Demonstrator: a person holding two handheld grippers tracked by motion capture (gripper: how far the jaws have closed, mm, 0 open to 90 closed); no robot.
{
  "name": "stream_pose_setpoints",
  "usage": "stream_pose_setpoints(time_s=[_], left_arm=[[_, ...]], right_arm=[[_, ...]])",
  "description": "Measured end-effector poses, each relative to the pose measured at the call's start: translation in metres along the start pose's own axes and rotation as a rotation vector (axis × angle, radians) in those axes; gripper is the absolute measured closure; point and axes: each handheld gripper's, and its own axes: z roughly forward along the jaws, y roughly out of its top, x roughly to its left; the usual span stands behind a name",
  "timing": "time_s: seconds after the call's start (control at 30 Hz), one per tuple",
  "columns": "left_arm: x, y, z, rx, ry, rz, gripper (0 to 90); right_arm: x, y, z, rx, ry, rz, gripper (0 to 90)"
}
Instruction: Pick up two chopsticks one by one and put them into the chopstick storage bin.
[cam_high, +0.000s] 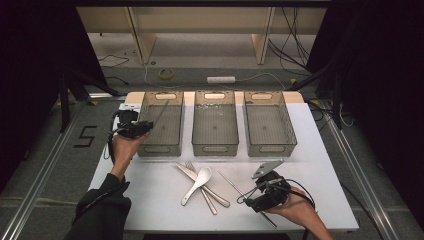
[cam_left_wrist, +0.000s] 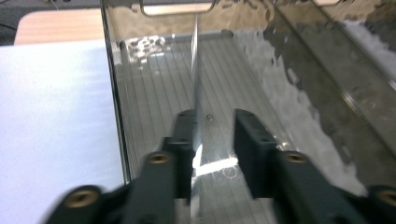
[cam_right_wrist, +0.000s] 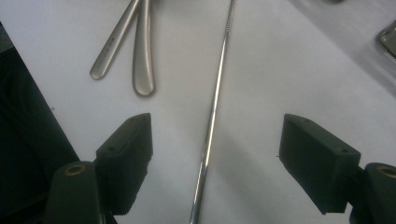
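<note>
Metal sticks are being sorted into see-through bins on the white counter (cam_high: 310, 165). One thin chopstick (cam_left_wrist: 195, 79) is over the left bin (cam_high: 172, 131). It leans there, with its far tip up near the back wall. The left gripper (cam_left_wrist: 212, 135) sits at the near end of that bin. Its fingers (cam_left_wrist: 184, 135) are a little apart, and the chopstick lies along the inner side of one finger. The other finger is clear of it, so the stick looks let go, not squeezed.

The second chopstick (cam_right_wrist: 212, 112) lies flat on the counter, in front of the bins, just beside the pile with the white spoon (cam_high: 197, 182), the fork (cam_high: 192, 167) and the knife (cam_high: 187, 172). The right gripper (cam_right_wrist: 215, 154) hangs over it. Its fingers (cam_right_wrist: 128, 149) are wide open, one on each side of the stick, and they do not press on it.

I think the step now is dropping the first chopstick into the left bin. Next, the left hand should pull back gently so the stick slides down and stays inside. Then the right hand can go lower, close on the thin stick, and carry it to the same bin. The stick is skinny and smooth, so it could slip or roll. A slow, straight pinch near the middle should help.
</note>
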Motion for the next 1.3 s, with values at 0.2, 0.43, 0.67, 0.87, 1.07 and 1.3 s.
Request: stream_pose_setpoints(time_s=[0.2, 0.43, 0.67, 0.87, 1.07, 1.3], left_arm=[[-0.007, 0.007, -0.015, -0.021, -0.044, -0.01, 49.2], [-0.022, 0.002, -0.032, -0.025, -0.191, 0.014, 28.0], [-0.049, -0.01, -0.052, -0.033, -0.278, 0.102, 21.7], [-0.073, -0.027, -0.066, -0.068, -0.338, 0.161, 19.7], [-0.094, -0.043, -0.075, -0.086, -0.394, 0.208, 18.1], [-0.113, -0.059, -0.085, -0.087, -0.439, 0.246, 17.1]], right_arm=[[-0.001, 0.0, -0.001, 0.002, -0.007, 0.004, 26.8], [-0.002, 0.0, 0.002, 0.047, -0.017, 0.007, 26.8], [-0.003, 0.001, 0.008, 0.138, -0.025, -0.004, 28.5], [0.001, 0.003, 0.014, 0.217, -0.034, -0.028, 34.8], [0.001, 0.005, 0.018, 0.262, -0.033, -0.05, 45.8], [0.0, 0.005, 0.024, 0.294, -0.029, -0.068, 55.0]])
